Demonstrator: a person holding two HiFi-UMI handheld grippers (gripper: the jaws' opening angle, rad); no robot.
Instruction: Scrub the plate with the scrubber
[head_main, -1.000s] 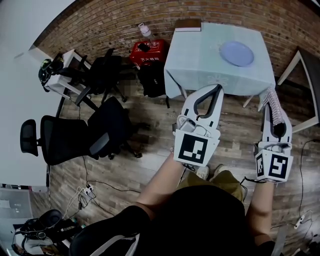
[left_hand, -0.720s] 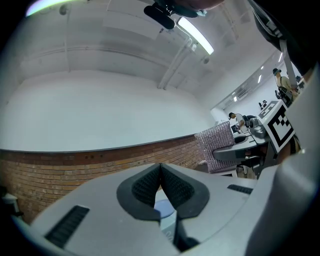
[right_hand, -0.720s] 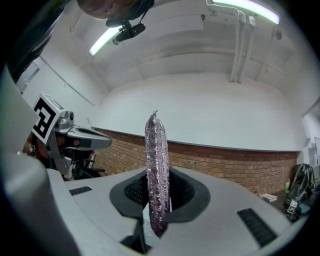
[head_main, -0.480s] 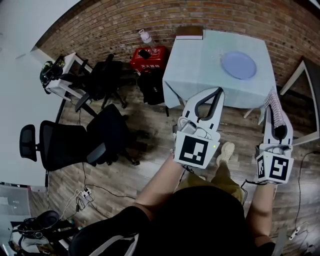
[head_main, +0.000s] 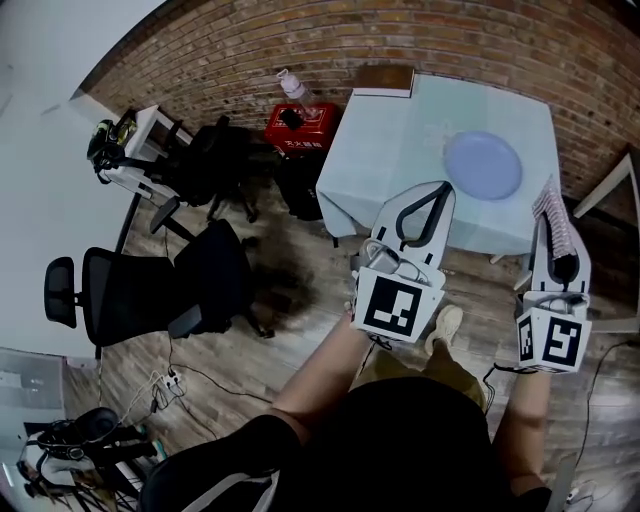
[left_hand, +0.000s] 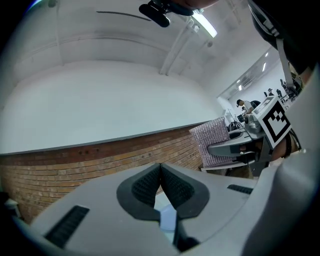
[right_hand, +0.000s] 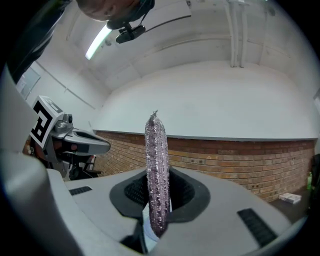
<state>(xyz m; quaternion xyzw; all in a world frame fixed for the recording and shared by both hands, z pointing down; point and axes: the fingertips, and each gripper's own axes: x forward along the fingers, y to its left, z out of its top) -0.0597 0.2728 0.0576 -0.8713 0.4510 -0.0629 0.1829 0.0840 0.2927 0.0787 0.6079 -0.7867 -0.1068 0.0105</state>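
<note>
A pale lavender plate (head_main: 483, 165) lies on a table with a light blue cloth (head_main: 400, 150) against the brick wall. My left gripper (head_main: 441, 188) is held level, its tips over the table's near edge just left of the plate; its jaws are shut with nothing between them (left_hand: 160, 172). My right gripper (head_main: 557, 243) is off the table's right corner, shut on a sparkly silver-pink scrubber (head_main: 552, 213) that stands up edge-on between its pads (right_hand: 156, 170). In the left gripper view the scrubber (left_hand: 215, 142) shows at the right.
A brown board (head_main: 383, 80) lies at the table's far left corner. A red box (head_main: 297, 127) and a bottle (head_main: 293, 85) sit left of the table. Black office chairs (head_main: 130, 285) stand on the wooden floor at left. A white frame (head_main: 612, 190) stands at the right.
Both grippers have moved forward toward the table, which with the plate now sits closer in the head view. The jaws are unchanged and the scrubber is still held.
</note>
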